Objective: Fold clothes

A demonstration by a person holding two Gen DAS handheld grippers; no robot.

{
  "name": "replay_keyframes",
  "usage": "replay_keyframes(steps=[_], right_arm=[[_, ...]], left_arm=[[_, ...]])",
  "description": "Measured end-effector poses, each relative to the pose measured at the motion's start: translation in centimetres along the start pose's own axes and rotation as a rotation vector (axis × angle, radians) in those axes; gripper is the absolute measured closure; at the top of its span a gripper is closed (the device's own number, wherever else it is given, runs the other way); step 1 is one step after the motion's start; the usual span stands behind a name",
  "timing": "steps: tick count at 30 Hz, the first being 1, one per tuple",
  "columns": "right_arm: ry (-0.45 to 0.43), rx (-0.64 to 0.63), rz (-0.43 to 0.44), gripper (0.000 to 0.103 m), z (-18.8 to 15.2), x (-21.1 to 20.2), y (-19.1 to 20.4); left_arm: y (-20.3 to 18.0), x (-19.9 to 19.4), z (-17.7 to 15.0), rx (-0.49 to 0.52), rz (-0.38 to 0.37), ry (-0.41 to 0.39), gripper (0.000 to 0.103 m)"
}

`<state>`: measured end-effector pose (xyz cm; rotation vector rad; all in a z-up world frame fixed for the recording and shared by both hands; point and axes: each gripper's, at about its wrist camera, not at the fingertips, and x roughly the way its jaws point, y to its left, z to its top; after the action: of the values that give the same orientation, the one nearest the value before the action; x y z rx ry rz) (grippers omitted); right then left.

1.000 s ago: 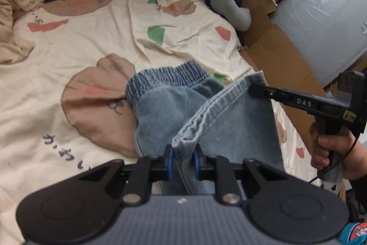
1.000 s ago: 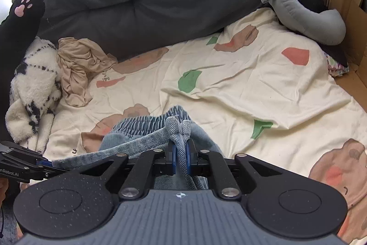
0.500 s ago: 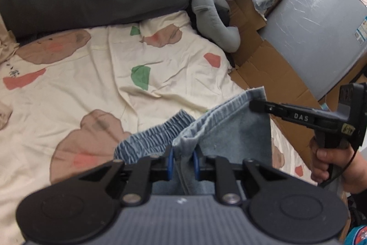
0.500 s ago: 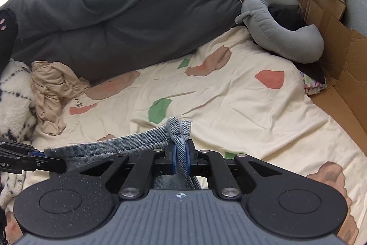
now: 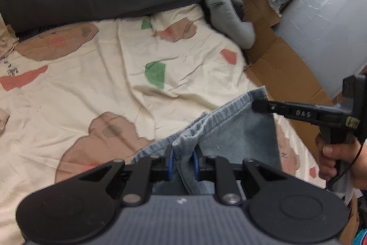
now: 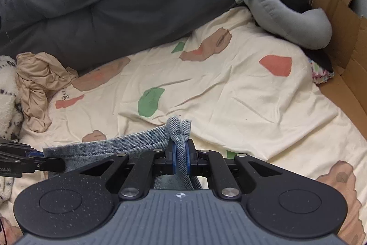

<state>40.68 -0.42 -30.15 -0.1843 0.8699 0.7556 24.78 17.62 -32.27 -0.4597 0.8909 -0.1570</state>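
Left tongs (image 5: 182,159) clenched on jeans (image 5: 238,137) waistband; right tongs (image 6: 180,156) clenched on bunched opposite end, stretched taut above bedsheet (image 6: 229,95).

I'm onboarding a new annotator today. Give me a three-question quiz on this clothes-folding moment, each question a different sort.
1. True or false: the left gripper and the right gripper are both clamped on the blue denim garment with the elastic waistband.
2. What lies crumpled at the left edge of the cream patterned bedsheet? A) beige garment B) red towel C) striped socks
3. Fill in: the grey plush toy lies beside flattened brown ____.

Key: 1 true; 2 A, the beige garment; 3 cardboard.
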Motion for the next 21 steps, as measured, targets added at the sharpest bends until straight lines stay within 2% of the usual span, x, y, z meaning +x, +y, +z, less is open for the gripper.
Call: replay_keyframes(steps=[2, 5, 6, 7, 8, 11, 13, 15, 18, 21], right_arm=[[0.02, 0.009, 0.002, 0.095, -0.3, 1.3, -0.1], [0.022, 0.006, 0.0, 0.088, -0.4, 1.2, 0.3], [0.017, 0.002, 0.003, 0.082, -0.5, 1.0, 0.4], [0.012, -0.001, 0.005, 0.08, -0.5, 0.7, 0.6], [0.007, -0.005, 0.008, 0.075, -0.6, 0.5, 0.8], [-0.008, -0.015, 0.015, 0.075, -0.8, -0.3, 1.3], [-0.018, -0.021, 0.02, 0.075, -0.9, -0.8, 1.7], [-0.028, -0.028, 0.026, 0.075, -1.0, -1.3, 2.1], [-0.018, -0.073, 0.06, 0.074, -1.2, -0.8, 3.6], [-0.001, -0.109, 0.078, 0.074, -1.6, 0.2, 4.9]], left_arm=[[0.7, 0.8, -0.4, -0.01, 0.016, 0.014, 0.083], [1.0, 0.6, -0.4, -0.012, 0.045, -0.005, 0.067], [1.0, 0.1, -0.3, -0.01, 0.058, -0.016, 0.061], [1.0, -0.4, 0.0, -0.007, 0.075, -0.03, 0.061], [1.0, -1.0, 0.2, -0.003, 0.091, -0.045, 0.061], [0.5, -2.6, 0.9, 0.008, 0.082, -0.08, 0.064], [-0.2, -3.5, 1.3, 0.017, 0.058, -0.099, 0.076], [-1.2, -3.8, 1.4, 0.021, 0.02, -0.104, 0.079], [-2.4, -3.1, 0.9, 0.037, -0.033, -0.081, 0.079], [-2.7, -1.7, 0.1, 0.063, -0.031, -0.053, 0.079]])
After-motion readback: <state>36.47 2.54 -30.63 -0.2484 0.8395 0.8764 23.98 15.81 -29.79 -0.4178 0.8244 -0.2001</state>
